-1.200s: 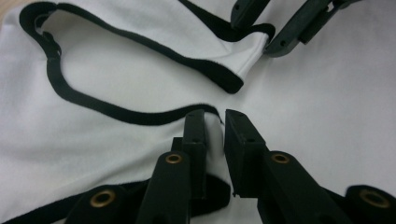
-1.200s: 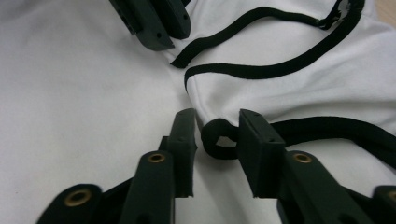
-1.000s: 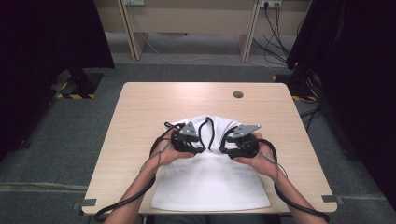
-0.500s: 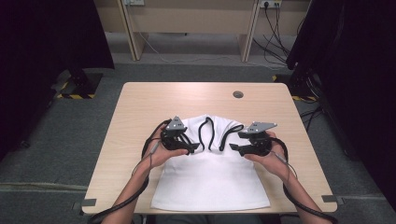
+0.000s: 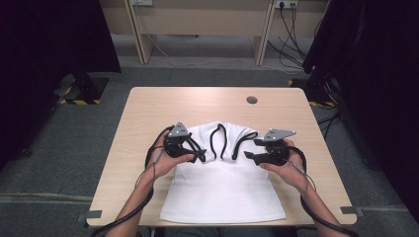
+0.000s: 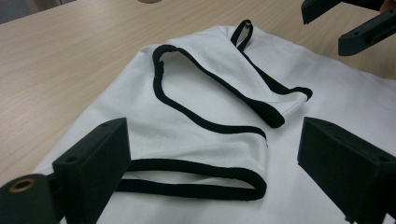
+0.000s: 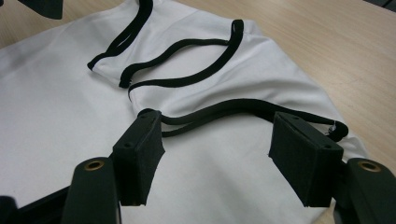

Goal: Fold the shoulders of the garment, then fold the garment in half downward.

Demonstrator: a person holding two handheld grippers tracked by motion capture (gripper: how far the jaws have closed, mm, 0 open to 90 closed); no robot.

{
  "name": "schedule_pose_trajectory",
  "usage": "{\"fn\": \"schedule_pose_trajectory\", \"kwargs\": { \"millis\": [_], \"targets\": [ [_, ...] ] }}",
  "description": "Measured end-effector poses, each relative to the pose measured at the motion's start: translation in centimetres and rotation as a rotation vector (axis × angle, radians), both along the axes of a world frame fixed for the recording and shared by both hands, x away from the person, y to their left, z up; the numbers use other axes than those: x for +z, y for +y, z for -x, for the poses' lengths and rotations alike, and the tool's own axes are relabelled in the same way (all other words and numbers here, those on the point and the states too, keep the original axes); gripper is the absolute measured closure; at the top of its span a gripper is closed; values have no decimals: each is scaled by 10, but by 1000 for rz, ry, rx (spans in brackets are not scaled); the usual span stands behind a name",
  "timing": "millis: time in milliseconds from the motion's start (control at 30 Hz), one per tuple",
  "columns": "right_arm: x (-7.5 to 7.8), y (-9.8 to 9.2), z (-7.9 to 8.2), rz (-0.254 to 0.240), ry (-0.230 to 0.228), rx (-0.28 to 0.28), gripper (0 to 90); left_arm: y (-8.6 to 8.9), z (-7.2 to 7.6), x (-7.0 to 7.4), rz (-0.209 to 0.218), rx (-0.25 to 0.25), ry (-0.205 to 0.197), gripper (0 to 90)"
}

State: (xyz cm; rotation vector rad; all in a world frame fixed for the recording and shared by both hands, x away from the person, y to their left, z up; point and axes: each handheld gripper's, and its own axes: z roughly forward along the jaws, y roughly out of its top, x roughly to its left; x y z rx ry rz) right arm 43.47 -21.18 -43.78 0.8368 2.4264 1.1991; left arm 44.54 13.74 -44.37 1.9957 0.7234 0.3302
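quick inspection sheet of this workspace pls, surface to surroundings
surface: wooden table, round grommet hole at its far side
job's things: white bag lying flat, black straps looped on its far end
clutter: nothing seen
grippers: left gripper open over the bag's left side; right gripper open at its right, holding nothing
cables: gripper cables trail off the near edge
surroundings: grey floor, dark curtains, wall sockets

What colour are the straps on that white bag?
Black. The straps stand out against the white bag, clearest in the left gripper view.
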Motion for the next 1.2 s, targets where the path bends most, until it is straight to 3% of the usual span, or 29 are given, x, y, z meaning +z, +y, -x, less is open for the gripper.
{"fn": "schedule_pose_trajectory", "kwargs": {
  "millis": [200, 567, 667, 833, 1067, 1200],
  "targets": [
    [0, 0, -2, -4, 11, -9, 309, 5, -3, 3, 18, 13, 1, 92],
    [5, -19, -22, -42, 39, -52, 191, 25, -28, -1, 3, 93, 23, 126],
    [7, -31, -35, -52, 59, -108, 222, 34, -38, -5, -15, 121, 35, 138],
    [3, -43, -60, -27, 98, -184, 306, 46, -56, -13, -32, 167, 67, 164],
    [-10, -38, -85, 33, 119, -216, 404, 61, -81, -27, -52, 251, 105, 212],
    [-18, -32, -88, 61, 120, -194, 436, 65, -84, -34, -49, 253, 116, 244]
  ]
}}
